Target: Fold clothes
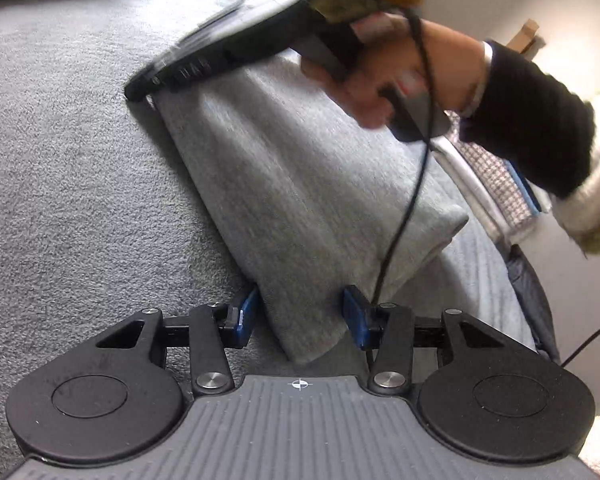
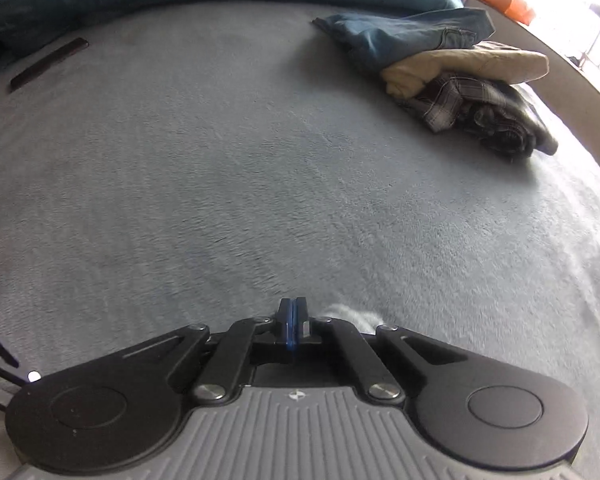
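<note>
Folded grey garment (image 1: 300, 184) lies as a long narrow bundle on the grey fleece bedcover (image 1: 60, 200), its long axis running from about eleven o'clock, far from the left wrist camera, down to about six o'clock, close under it.

Going left to right in the left wrist view: the bare bedcover fills the nine o'clock side. The left gripper (image 1: 300, 316) sits at six o'clock with its blue pads (image 1: 244, 320) apart, one on each side of the bundle's near end. The cloth passes between them, and I cannot tell whether they press it; they look parted rather than clenched. At one o'clock a hand (image 1: 384, 76) in a dark sleeve (image 1: 528, 116) holds the right gripper (image 1: 140, 90), its tip down at the bundle's far corner, near eleven o'clock. A black cable (image 1: 404, 208) hangs from it across the cloth.

In the right wrist view the right gripper's jaws are pressed together, and no cloth shows between the pads; only a pale tuft of the garment shows just beside them. At two o'clock a heap of unfolded clothes (image 2: 460, 76) waits, well apart.

So each gripper is at one end of the long axis, the left being nearer the near end. Any further fold would likely bring one end along that axis toward the other.
</note>
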